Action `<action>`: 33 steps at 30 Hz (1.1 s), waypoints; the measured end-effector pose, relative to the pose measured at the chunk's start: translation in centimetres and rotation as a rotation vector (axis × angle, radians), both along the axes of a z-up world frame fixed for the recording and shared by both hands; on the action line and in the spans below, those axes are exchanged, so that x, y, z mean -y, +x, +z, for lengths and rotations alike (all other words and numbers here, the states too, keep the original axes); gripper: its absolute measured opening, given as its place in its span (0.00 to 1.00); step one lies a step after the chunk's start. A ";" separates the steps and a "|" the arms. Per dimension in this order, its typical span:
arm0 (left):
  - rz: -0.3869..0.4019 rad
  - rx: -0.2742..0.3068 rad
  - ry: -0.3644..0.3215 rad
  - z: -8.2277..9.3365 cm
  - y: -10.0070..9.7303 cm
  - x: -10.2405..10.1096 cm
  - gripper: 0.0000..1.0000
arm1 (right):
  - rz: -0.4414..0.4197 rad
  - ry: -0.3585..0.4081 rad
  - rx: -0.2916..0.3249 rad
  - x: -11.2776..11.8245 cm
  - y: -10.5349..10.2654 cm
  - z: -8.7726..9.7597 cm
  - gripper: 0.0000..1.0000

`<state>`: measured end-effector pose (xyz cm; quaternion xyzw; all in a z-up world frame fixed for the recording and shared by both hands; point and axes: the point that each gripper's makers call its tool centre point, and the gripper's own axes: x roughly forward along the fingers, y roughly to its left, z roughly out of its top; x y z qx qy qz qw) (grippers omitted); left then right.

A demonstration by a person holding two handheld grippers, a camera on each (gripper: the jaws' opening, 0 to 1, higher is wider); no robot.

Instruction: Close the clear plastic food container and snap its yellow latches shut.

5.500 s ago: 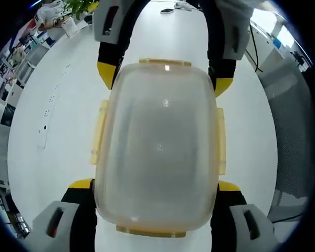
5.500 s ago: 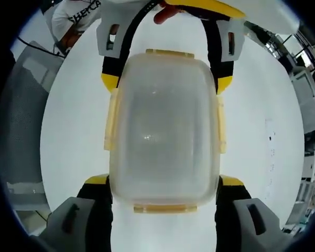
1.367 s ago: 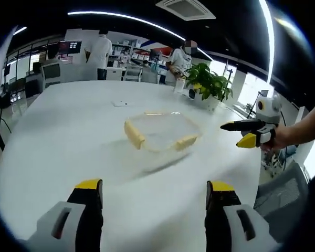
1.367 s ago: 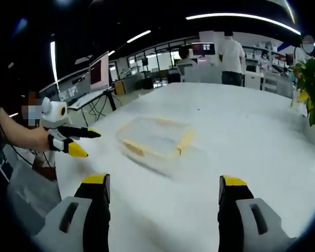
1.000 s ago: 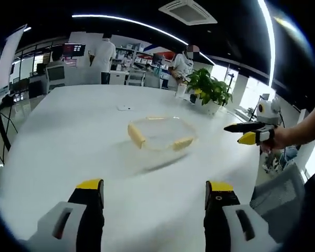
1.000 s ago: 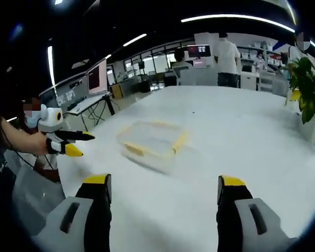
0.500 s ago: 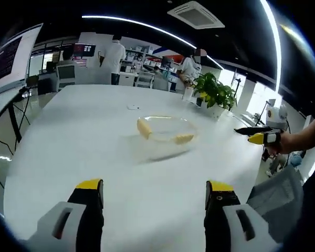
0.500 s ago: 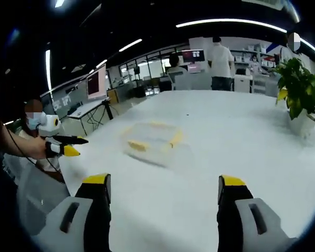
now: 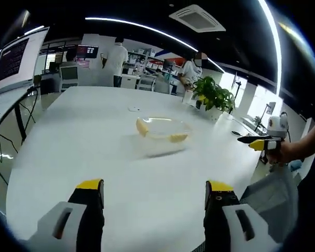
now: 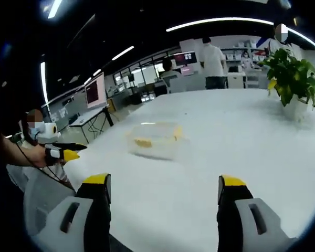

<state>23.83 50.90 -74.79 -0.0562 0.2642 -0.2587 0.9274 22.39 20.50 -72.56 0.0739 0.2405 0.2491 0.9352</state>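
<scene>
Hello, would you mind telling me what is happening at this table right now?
A person is working with two handheld grippers on a clear plastic food container with yellow latches, which sits alone out on the large white table. The lid looks to be on, though the latches are too small to judge. Neither gripper touches it: the left gripper and the right gripper both have their jaws apart and hold nothing. A potted green plant stands at the table's far side.

clear plastic food container (image 9: pixel 160 135): see-through, yellow opaque latches (image 9: pixel 142 127) | broad white table (image 9: pixel 84 142): smooth, faintly glossy
</scene>
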 end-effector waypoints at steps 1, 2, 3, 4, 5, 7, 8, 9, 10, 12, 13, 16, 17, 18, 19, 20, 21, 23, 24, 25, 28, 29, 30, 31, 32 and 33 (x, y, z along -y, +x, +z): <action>0.001 -0.001 0.001 0.0 -0.1 0.0 0.76 | -0.003 0.003 -0.001 0.0 0.0 0.0 0.82; 0.004 -0.002 0.004 -0.1 -0.4 0.0 0.75 | -0.009 0.007 -0.006 0.0 -0.1 0.0 0.82; 0.007 -0.001 0.003 -0.2 -0.5 -0.1 0.75 | -0.013 0.008 -0.010 0.0 -0.2 0.0 0.82; 0.012 -0.004 -0.001 -0.2 -0.6 -0.1 0.75 | -0.019 0.013 -0.012 -0.1 -0.3 0.0 0.82; 0.014 -0.005 -0.003 -0.2 -0.7 -0.1 0.75 | -0.022 0.017 -0.009 -0.2 -0.4 0.0 0.81; 0.019 0.001 0.001 -0.2 -1.0 -0.1 0.74 | -0.023 0.024 -0.002 -0.5 -0.6 0.2 0.80; 0.022 0.003 0.007 -0.3 -1.1 -0.2 0.74 | -0.021 0.018 0.006 -0.5 -0.6 0.2 0.79; 0.025 0.001 0.008 -0.4 -1.1 -0.3 0.74 | -0.017 0.007 0.019 -0.6 -0.6 0.3 0.79; 0.027 0.002 0.006 -0.3 -1.2 -0.3 0.74 | -0.014 0.005 0.024 -0.7 -0.6 0.4 0.79; 0.035 0.004 0.003 -0.3 -1.5 -0.3 0.73 | -0.019 0.019 0.012 -0.7 -0.7 0.1 0.79; 0.038 0.007 0.003 -0.3 -1.5 -0.3 0.73 | -0.020 0.022 0.011 -0.7 -0.8 0.0 0.79; 0.049 0.004 0.006 -0.6 -1.6 -0.4 0.72 | -0.014 0.017 0.012 -1.0 -1.0 -0.4 0.80; 0.053 0.000 0.012 -0.7 -1.7 -0.5 0.71 | -0.012 0.012 0.009 -1.0 -0.9 -0.6 0.80; 0.053 -0.001 0.015 -0.9 -1.7 -0.5 0.70 | -0.014 0.002 0.009 -1.0 -0.9 -0.8 0.79; 0.051 -0.001 0.016 -0.9 -1.7 -0.4 0.70 | -0.022 -0.002 0.000 -0.8 -0.8 -1.1 0.79; 0.045 0.000 0.017 -1.0 -1.7 -0.2 0.70 | -0.015 -0.003 -0.017 -0.8 -0.9 -1.5 0.79; 0.040 -0.001 0.020 -1.1 -1.7 -0.1 0.70 | -0.005 -0.004 -0.014 -1.0 -0.9 -1.4 0.79; 0.024 -0.003 0.029 -1.4 -1.8 0.2 0.70 | 0.014 -0.007 -0.006 -1.5 -1.2 -1.3 0.79; 0.008 -0.009 0.037 -1.6 -2.0 0.4 0.70 | 0.046 -0.019 -0.019 -2.1 -1.5 -1.7 0.79; 0.001 -0.015 0.040 -1.8 -2.2 0.6 0.70 | 0.063 -0.047 -0.032 -2.2 -1.8 -2.2 0.78; -0.032 -0.025 0.060 -2.2 -2.5 1.1 0.70 | 0.076 -0.046 -0.031 -2.5 -1.9 -2.4 0.78; -0.039 -0.022 0.064 -2.2 -2.5 1.2 0.70 | 0.077 -0.049 -0.036 -2.4 -1.9 -2.5 0.77; -0.043 -0.030 0.067 -2.4 -2.5 1.3 0.70 | 0.078 -0.057 -0.039 -2.4 -1.9 -2.6 0.77; -0.044 -0.035 0.071 -2.5 -2.6 1.3 0.70 | 0.081 -0.056 -0.034 -2.4 -1.9 -2.5 0.77; -0.047 -0.034 0.073 -2.5 -2.6 1.3 0.69 | 0.084 -0.054 -0.038 -2.5 -1.9 -2.6 0.77; -0.053 -0.035 0.073 -2.5 -2.7 1.4 0.69 | 0.091 -0.062 -0.051 -2.6 -2.1 -2.9 0.76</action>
